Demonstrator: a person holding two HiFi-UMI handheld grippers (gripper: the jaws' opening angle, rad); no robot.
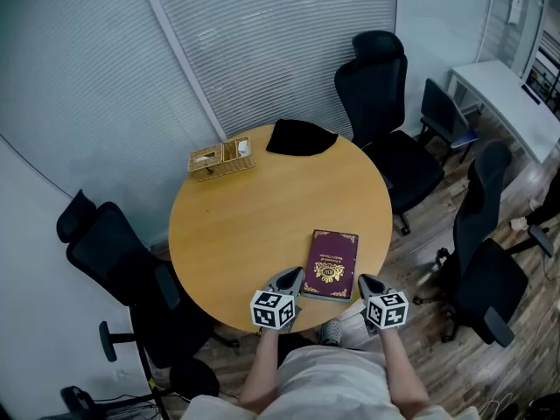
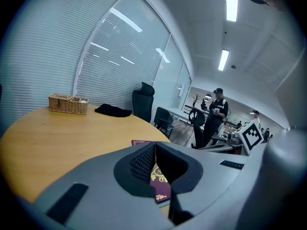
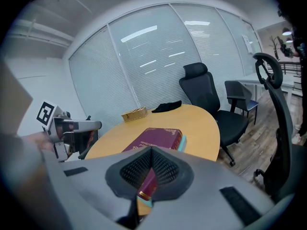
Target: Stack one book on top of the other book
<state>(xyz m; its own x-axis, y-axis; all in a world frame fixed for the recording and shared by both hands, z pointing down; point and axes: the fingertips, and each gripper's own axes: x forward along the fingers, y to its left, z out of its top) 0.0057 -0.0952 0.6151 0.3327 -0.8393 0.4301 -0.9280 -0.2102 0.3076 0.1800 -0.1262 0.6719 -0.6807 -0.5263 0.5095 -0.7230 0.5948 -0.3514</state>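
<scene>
The wicker basket [image 1: 220,158], well apart from the maroon book [image 1: 332,263], holds pale items.

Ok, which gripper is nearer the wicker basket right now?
Left. The left gripper is on the wicker basket's side of the maroon book, across the table from the basket. The right gripper is on the book's other side, farther from the basket.
</scene>
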